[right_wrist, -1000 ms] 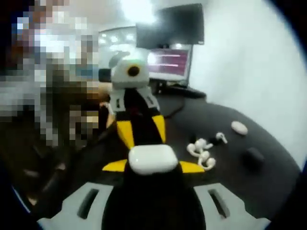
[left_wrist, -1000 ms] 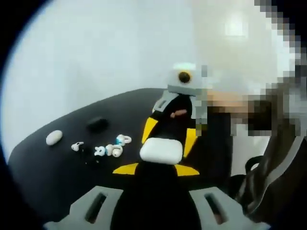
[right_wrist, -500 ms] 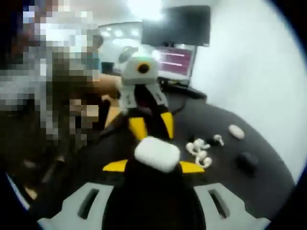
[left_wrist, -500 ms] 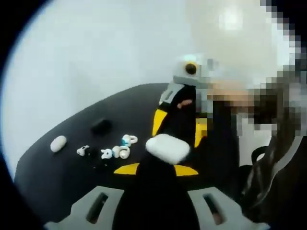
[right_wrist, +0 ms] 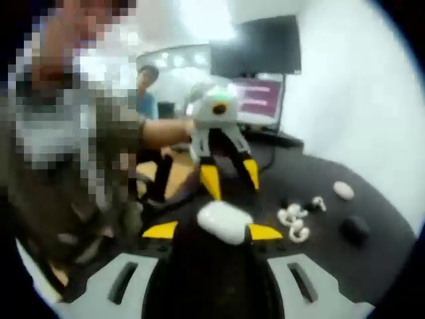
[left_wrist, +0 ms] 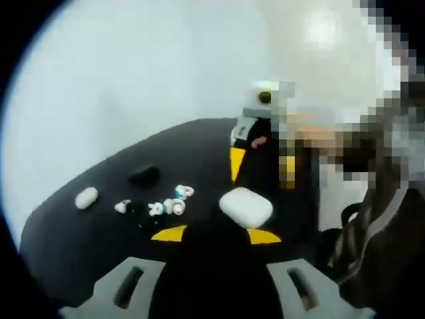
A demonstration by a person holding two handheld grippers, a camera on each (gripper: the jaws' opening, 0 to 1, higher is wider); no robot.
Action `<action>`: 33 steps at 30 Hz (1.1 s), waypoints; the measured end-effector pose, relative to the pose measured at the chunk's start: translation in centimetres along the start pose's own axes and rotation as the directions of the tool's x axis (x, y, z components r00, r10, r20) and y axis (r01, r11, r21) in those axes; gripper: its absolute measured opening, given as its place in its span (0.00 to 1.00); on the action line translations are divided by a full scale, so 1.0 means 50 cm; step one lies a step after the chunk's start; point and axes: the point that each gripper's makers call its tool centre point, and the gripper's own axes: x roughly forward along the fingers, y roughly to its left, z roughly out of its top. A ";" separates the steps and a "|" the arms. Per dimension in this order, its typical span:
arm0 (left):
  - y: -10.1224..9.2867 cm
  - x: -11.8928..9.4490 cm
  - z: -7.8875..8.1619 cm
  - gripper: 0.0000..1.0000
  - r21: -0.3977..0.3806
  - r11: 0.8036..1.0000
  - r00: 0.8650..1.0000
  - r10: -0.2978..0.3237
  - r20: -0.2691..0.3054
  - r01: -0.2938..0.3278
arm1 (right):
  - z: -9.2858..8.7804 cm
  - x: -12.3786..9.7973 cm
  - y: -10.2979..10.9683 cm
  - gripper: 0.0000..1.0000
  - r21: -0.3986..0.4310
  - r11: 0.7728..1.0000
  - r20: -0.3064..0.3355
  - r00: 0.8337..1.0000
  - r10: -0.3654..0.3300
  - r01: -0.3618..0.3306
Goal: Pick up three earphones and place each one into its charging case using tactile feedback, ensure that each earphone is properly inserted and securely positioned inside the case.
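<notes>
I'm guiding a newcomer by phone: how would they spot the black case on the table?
Start at the black round table. Past the cluster of loose earphones, toward the white wall, lies the black case. It is dark and low, while the small white case beside it is pale.

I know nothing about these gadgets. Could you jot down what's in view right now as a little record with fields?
Setting: black table, monitor behind it
Lifted item: white charging case, above the table, between the two hand-held grippers
Left hand-held gripper: case just ahead of its jaws; grip unclear
Right hand-held gripper: case just ahead of its jaws; grip unclear
Earphones: loose cluster on the table
Other cases: white oval case and black case, on the table, apart from the cluster
</notes>
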 end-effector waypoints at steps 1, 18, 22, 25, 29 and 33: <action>-0.020 0.003 0.004 0.31 -0.056 0.997 0.999 -0.051 0.016 0.052 | -0.003 -0.001 -0.007 0.40 0.015 1.000 -0.002 1.000 -0.008 0.008; -0.026 0.049 -0.027 0.26 0.028 0.998 0.998 -0.047 -0.048 0.048 | -0.049 0.001 0.014 0.35 0.061 0.998 -0.103 0.994 0.035 -0.029; -0.020 0.045 -0.027 0.28 0.005 0.999 0.997 -0.054 -0.048 0.054 | -0.052 0.003 0.038 0.34 0.048 0.996 -0.114 0.991 0.075 -0.070; -0.028 0.049 -0.020 0.34 -0.026 0.995 0.995 -0.098 -0.025 0.097 | -0.052 0.004 0.039 0.34 0.050 0.996 -0.112 0.990 0.081 -0.076; -0.039 0.062 -0.023 0.42 -0.045 0.987 0.987 -0.157 -0.044 0.155 | -0.055 0.004 0.037 0.34 0.046 0.996 -0.114 0.990 0.077 -0.072; -0.036 0.063 -0.016 0.45 -0.122 0.969 0.975 -0.220 -0.040 0.214 | -0.053 -0.003 0.025 0.34 0.041 0.998 -0.111 0.993 0.046 -0.042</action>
